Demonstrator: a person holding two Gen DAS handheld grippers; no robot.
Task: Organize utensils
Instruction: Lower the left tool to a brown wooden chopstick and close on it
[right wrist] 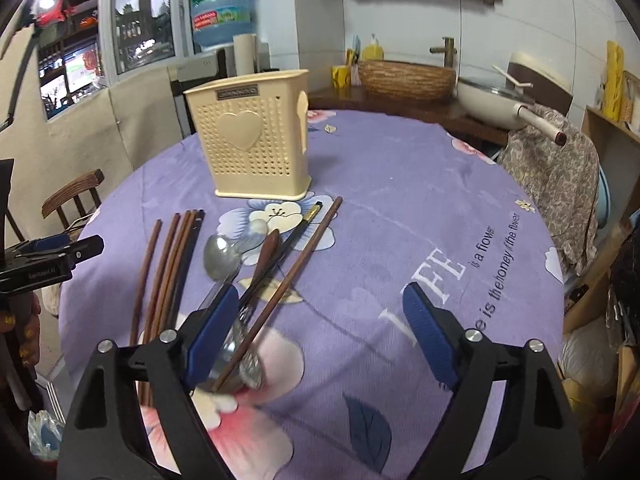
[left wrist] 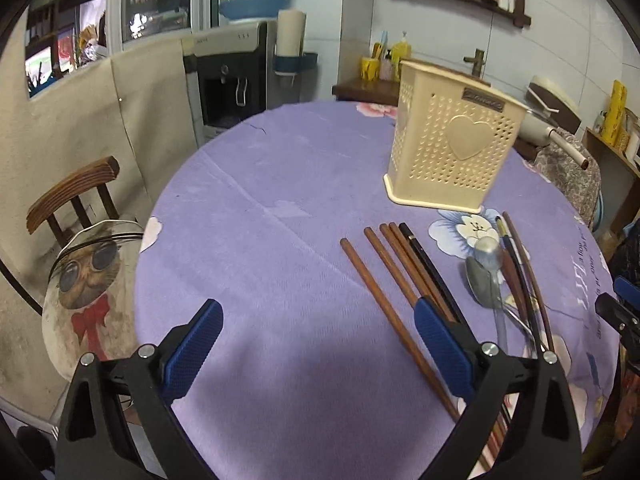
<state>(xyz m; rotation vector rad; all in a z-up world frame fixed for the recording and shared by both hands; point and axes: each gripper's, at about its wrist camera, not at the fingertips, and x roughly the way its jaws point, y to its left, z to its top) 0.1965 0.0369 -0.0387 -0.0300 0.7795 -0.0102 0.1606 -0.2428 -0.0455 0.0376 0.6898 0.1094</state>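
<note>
Round table, purple floral cloth [left wrist: 280, 184]; cream utensil holder [left wrist: 452, 152] upright at 1 o'clock, chopsticks [left wrist: 384, 276] and spoon [right wrist: 220, 256] loose in front. Left gripper [left wrist: 316, 320] and right gripper [right wrist: 320, 308] both gape, holding nothing. Water dispenser [left wrist: 232, 76] at 11 o'clock, wooden chair [left wrist: 76, 196] at 9.

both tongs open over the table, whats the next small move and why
Probably lower the left tongs onto the brown chopsticks and close. Both the left and the right tongs are open and empty, every utensil lies flat on the purple tablecloth, and the cream utensil holder stands upright behind them.
</note>
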